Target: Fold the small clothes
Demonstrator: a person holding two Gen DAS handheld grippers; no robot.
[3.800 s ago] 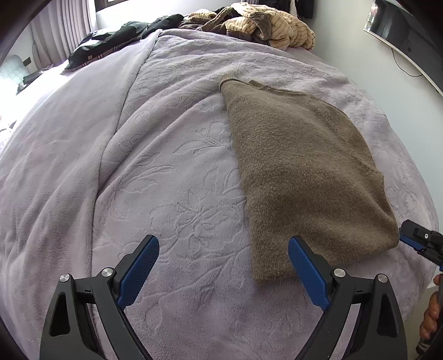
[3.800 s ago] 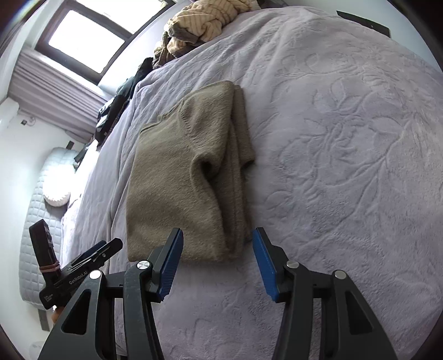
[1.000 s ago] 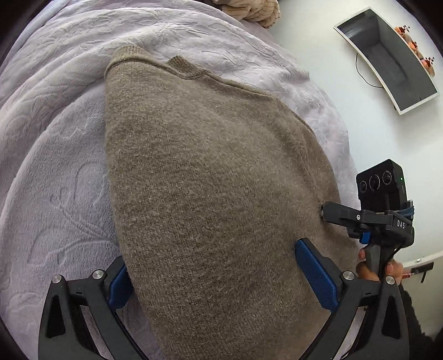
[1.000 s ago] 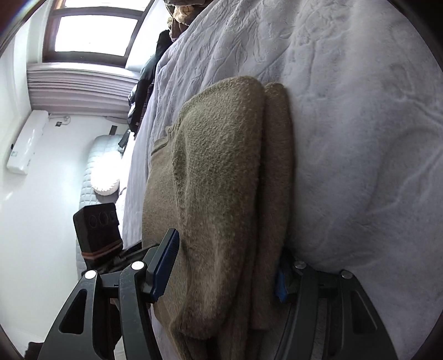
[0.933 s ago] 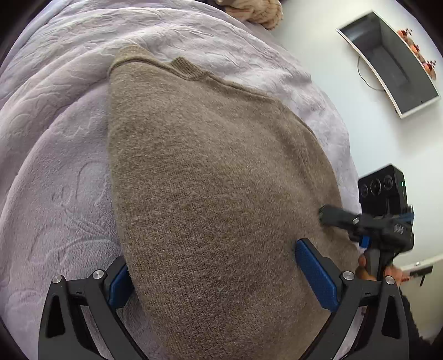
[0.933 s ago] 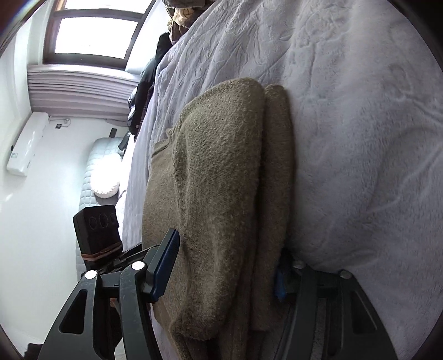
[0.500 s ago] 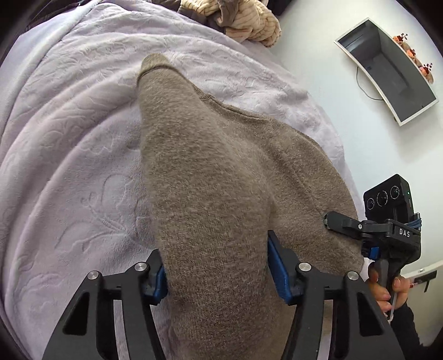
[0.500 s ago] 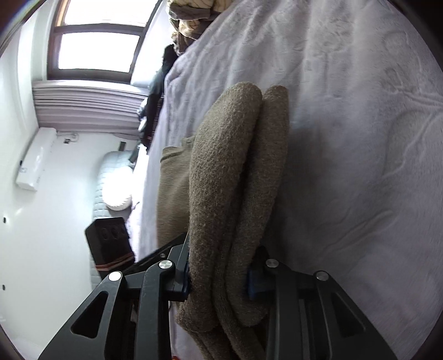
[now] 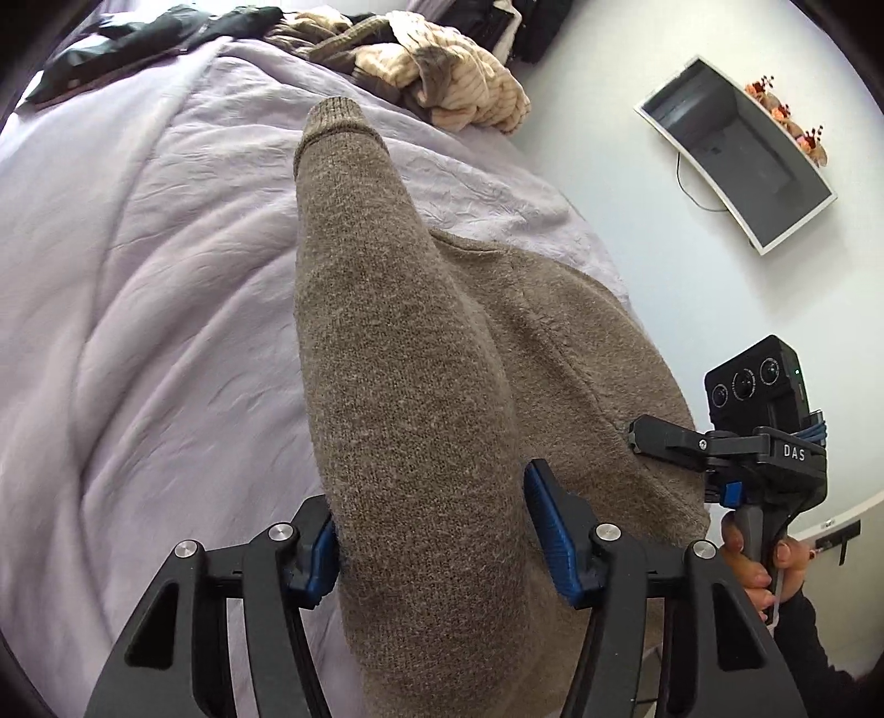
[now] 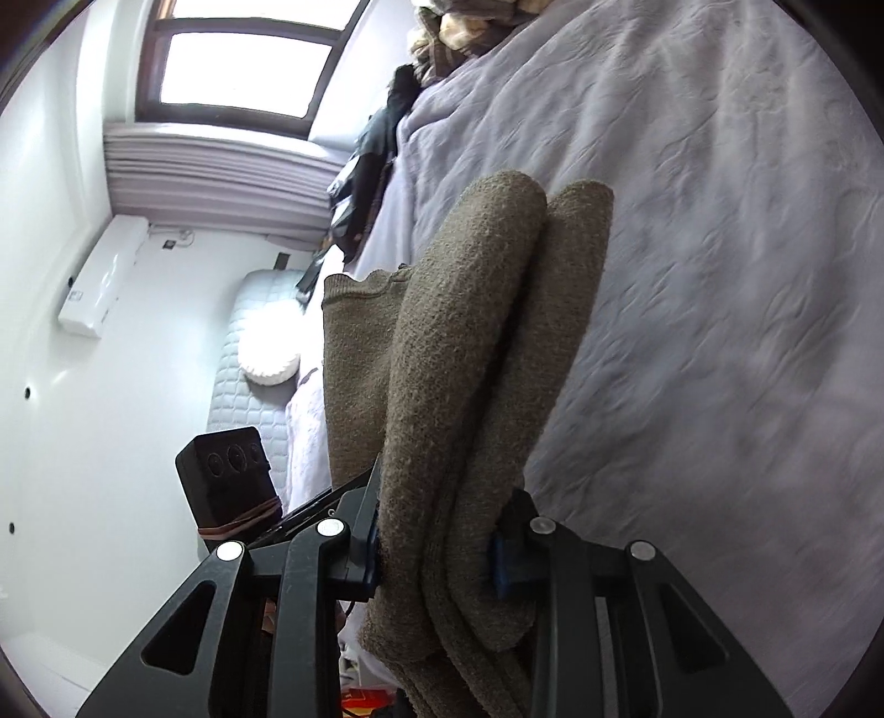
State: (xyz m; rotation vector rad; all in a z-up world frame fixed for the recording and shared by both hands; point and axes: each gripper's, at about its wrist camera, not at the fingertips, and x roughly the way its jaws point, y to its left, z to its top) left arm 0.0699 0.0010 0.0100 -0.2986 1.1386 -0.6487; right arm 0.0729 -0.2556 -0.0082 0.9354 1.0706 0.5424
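Observation:
A folded brown knit sweater (image 9: pixel 398 353) hangs lifted above the lilac bedspread (image 9: pixel 143 309). My left gripper (image 9: pixel 431 536) is shut on its near left edge, the blue pads pressing a thick fold. In the right wrist view my right gripper (image 10: pixel 436 547) is shut on the sweater (image 10: pixel 469 342) at its other near corner, where the doubled layers bunch between the pads. The right gripper's body (image 9: pixel 740 442), held by a hand, shows at the right of the left wrist view. The far end of the sweater trails toward the bed.
A heap of beige and brown clothes (image 9: pixel 442 72) lies at the bed's far end, with dark garments (image 9: pixel 138 38) beside it. A wall-mounted screen (image 9: pixel 735 149) is on the right. A window (image 10: pixel 237 61), curtains and an air conditioner (image 10: pixel 99 276) show in the right wrist view.
Both grippers went from open around the sweater's near edge to shut on it, then rose. The sweater lifted off the bedspread and now bunches into a hanging ridge.

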